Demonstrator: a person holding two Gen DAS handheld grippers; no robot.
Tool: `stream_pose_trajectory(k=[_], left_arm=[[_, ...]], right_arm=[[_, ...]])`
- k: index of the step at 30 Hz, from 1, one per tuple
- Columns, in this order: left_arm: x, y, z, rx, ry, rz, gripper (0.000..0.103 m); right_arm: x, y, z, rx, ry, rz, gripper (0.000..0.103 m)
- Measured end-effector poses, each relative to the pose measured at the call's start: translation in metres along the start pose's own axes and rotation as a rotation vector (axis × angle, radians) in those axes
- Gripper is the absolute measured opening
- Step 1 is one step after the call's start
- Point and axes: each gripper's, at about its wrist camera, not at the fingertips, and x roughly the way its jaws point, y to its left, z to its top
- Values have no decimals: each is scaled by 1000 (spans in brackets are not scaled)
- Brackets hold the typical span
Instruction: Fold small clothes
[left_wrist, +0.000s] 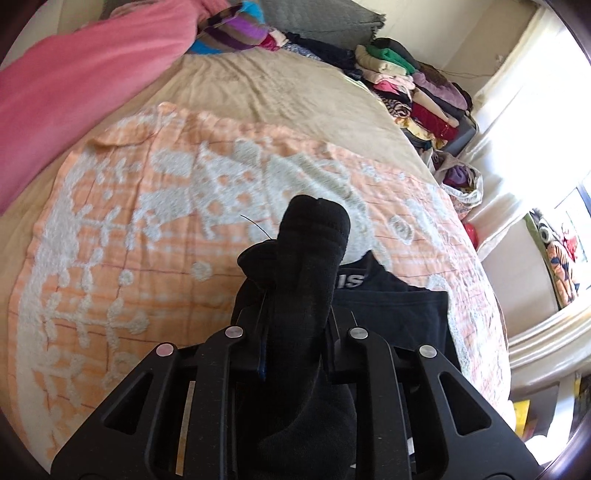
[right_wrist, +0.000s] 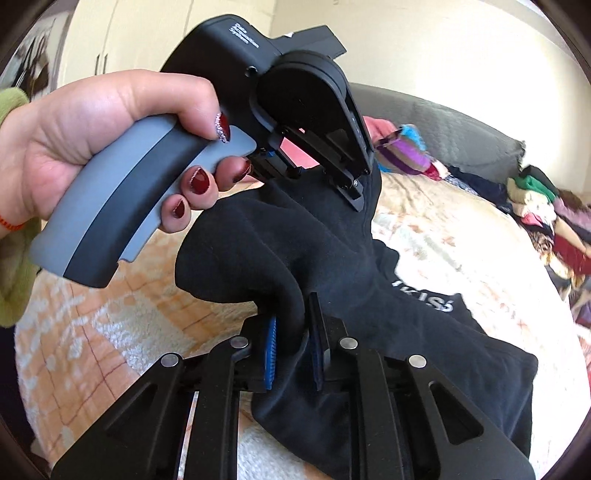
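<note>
Black cotton garment with white lettering (right_wrist: 369, 266) hangs pinched at two spots, its lower part draped on the orange-and-white patterned blanket (left_wrist: 129, 229) covering the bed. The left gripper (left_wrist: 295, 325) is clamped on a bunched black fold; the right gripper (right_wrist: 295, 350) is clamped on another, blue pads (right_wrist: 271, 354) biting the cloth. No fold looks made yet, I judge; spreading and folding remain. A hand (right_wrist: 92, 147) holds the left tool close above the cloth. Stacked clothes (left_wrist: 406, 85) and a pink blanket (left_wrist: 74, 85) crowd the bed's edges.
</note>
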Motion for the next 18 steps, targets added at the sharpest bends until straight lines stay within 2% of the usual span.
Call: stream_pose_trajectory(k=[11,18], left_arm=[[1,-96,1,93,4,-34,13],[19,-127,-4,100,38,-49,13]], right_arm=[[-56,-51,-7,154,-32,-34,14],[-79,-66,-20,202,-23,-58,12]])
